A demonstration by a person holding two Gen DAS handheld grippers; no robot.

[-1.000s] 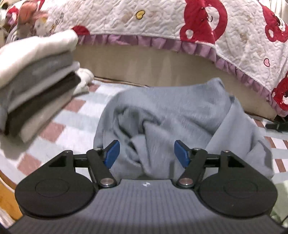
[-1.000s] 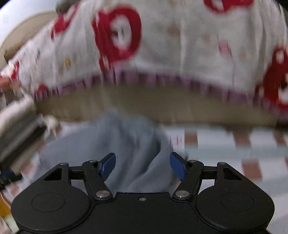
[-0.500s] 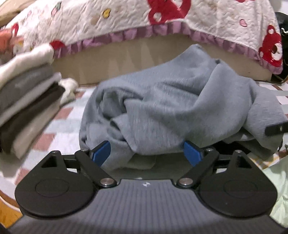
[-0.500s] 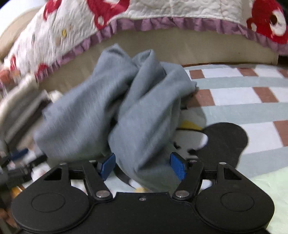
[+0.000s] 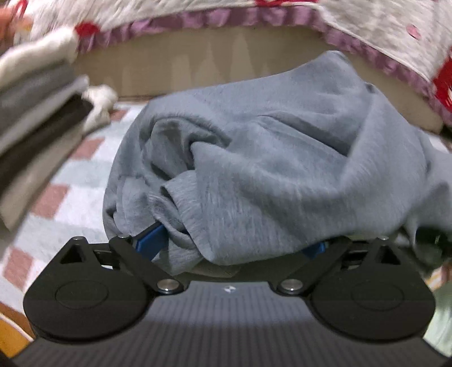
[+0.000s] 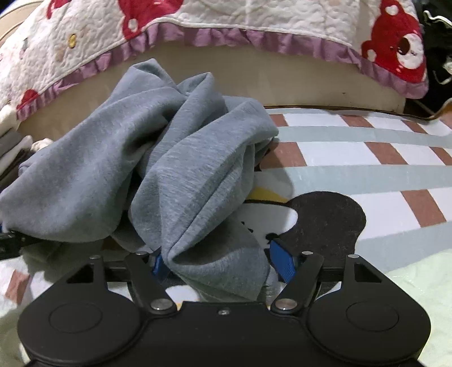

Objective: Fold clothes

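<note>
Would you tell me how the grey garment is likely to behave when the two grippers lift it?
The grey garment lies crumpled in soft folds, so it will probably sag and drape, not hold shape. Its fuzzy knit looks grippy rather than slippery. Bunched between the open right gripper fingers, extra layers may come up together.

Checked floor mat (image 6: 353, 135) in pale green, white and brick-red squares, with black cartoon motif. Behind: beige bed base (image 6: 282, 84); white quilted bedspread (image 6: 254, 14), red bear prints, purple ruffled hem.
</note>
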